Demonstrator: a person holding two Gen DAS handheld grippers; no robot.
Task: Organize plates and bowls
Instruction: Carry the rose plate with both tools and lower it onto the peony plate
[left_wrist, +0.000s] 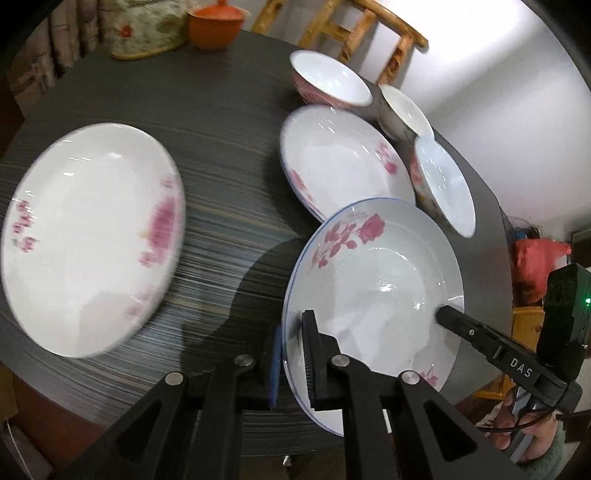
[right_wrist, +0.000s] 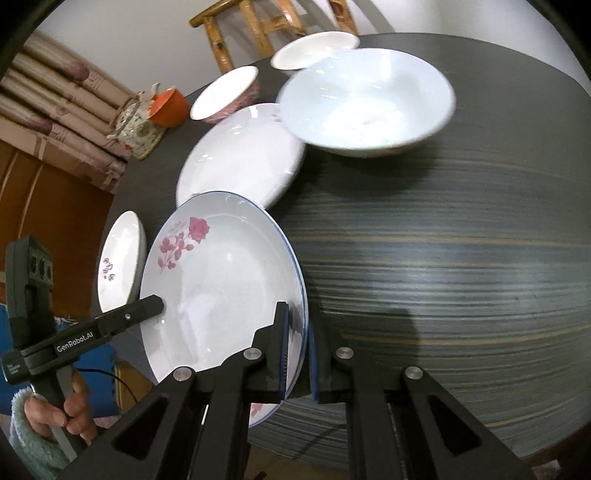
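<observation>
Both tools grip the same rose plate (left_wrist: 373, 288), each from an opposite side of its rim. The left tool (left_wrist: 291, 362) is clenched on the plate's edge, with 1 finger over the white inside and the other finger under the blue-lined rim. The right tool (right_wrist: 297, 350) is clenched on the opposite edge in the same way, and in the left wrist view its tip (left_wrist: 448, 314) reaches onto the far rim. The rose plate (right_wrist: 221, 291) is tilted and held above the dark striped worktop (left_wrist: 221, 147), near the worktop's edge, and its shadow falls on the surface below. On the left part of the worktop lies a second plate (left_wrist: 88, 236) with pink flowers; it looks blurred. Behind the held plate lies a third plate (left_wrist: 343, 162), flat on the worktop, and its near rim is hidden behind the held plate's far rim. Just beside this third plate stand 3 bowls: a pink-sided bowl (left_wrist: 330, 79) at the back, a small white bowl (left_wrist: 404, 110) next to it, and a wide bowl (left_wrist: 443, 184) closest to the held plate. In the right wrist view the wide bowl (right_wrist: 365, 99) appears large and blurred. At the far end of the worktop stand an orange lidded pot (left_wrist: 216, 26) and a floral container (left_wrist: 146, 29), touching or almost touching each other. A wooden chair (left_wrist: 354, 33) stands behind the worktop.
</observation>
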